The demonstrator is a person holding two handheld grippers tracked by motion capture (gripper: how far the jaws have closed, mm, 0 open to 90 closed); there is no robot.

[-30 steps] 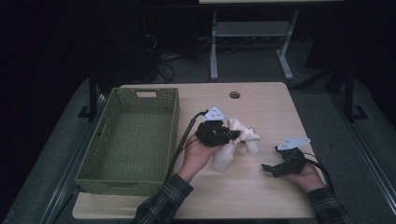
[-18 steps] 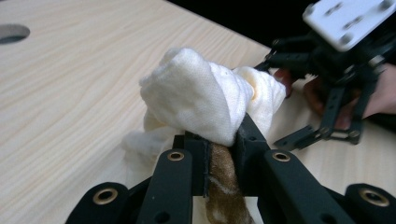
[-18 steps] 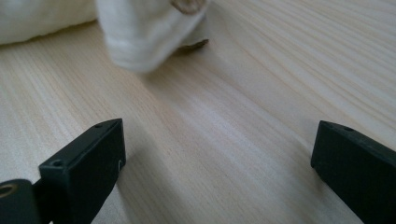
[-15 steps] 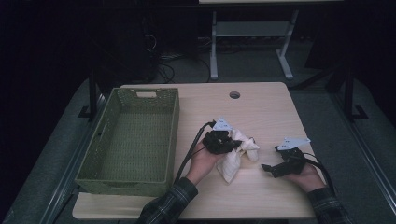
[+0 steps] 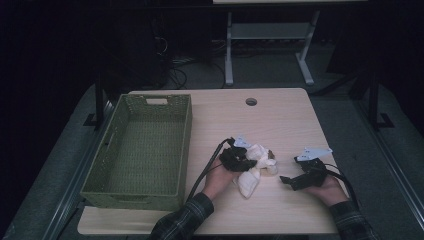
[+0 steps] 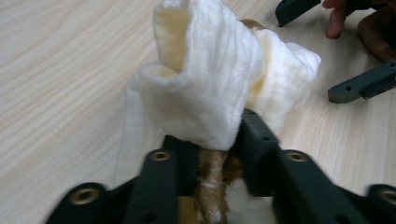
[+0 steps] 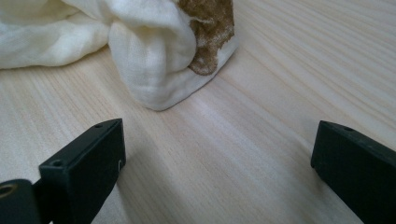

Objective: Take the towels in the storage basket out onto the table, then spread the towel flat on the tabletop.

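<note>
A crumpled white cloth (image 5: 254,169) with a brown patch lies on the table between my two grippers. My left gripper (image 5: 246,160) sits low over it. Its jaws have just been opening, and the cloth (image 6: 210,84) bunches loosely between and over them, a brown fold hanging in the gap. To the right, my right gripper (image 5: 292,171) rests on the table, its jaws spread wide with only bare wood between them. In the right gripper view the cloth (image 7: 149,60) lies just ahead of the right gripper (image 7: 217,135).
A green woven basket (image 5: 185,145), empty, stands at the table's left. The light wooden table (image 5: 280,120) has a round cable hole (image 5: 251,101) near its far edge. Dark floor, cables and a grey frame lie beyond.
My left hand has come down and toward the near edge with the cloth, which now rests bunched on the table. The right hand has not moved.
</note>
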